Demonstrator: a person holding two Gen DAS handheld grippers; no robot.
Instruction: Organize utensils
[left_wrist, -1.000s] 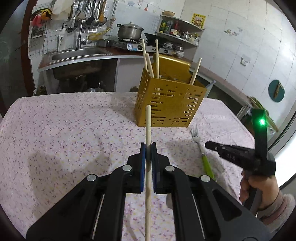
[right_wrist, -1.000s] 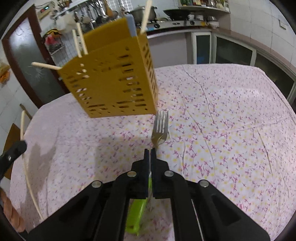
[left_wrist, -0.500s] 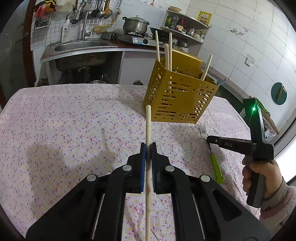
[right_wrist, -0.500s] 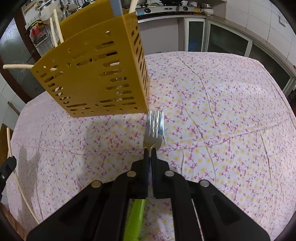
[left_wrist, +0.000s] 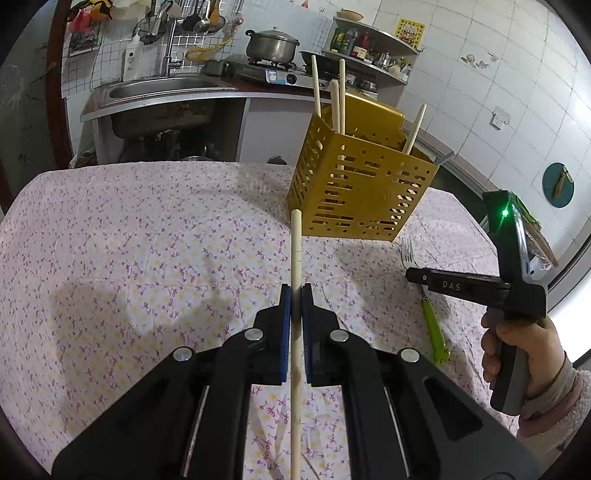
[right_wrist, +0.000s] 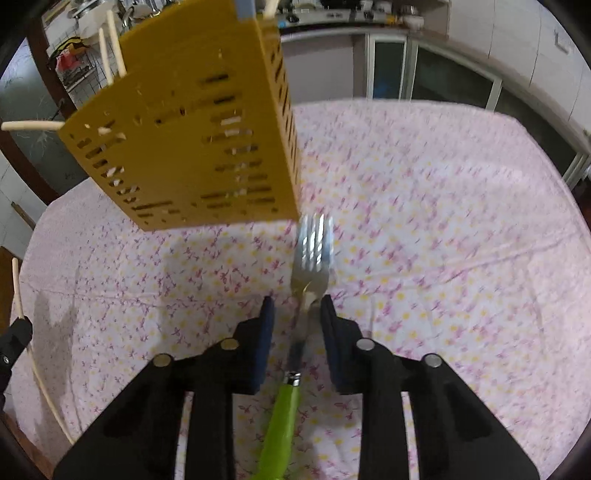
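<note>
**Fork Lay Between Parting Pads**

The fork (right_wrist: 309, 280) lay on the tabletop (right_wrist: 443, 258), green handle nearest, tines pointing away toward the yellow caddy (right_wrist: 192, 147). A second earlier the right gripper (right_wrist: 295, 310) was pressed together over it; now its jaws were opening, pads clear of the neck. The left gripper (left_wrist: 295, 295) pinched a chopstick (left_wrist: 296, 251) pointing toward the caddy.

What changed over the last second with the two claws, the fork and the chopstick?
The right claw is opening: its pads, shut around the fork a second ago, now stand apart with the fork's neck between them, untouched. The fork lies on the tablecloth beside the yellow holder. Unchanged: the left claw stays shut on the chopstick.
</note>
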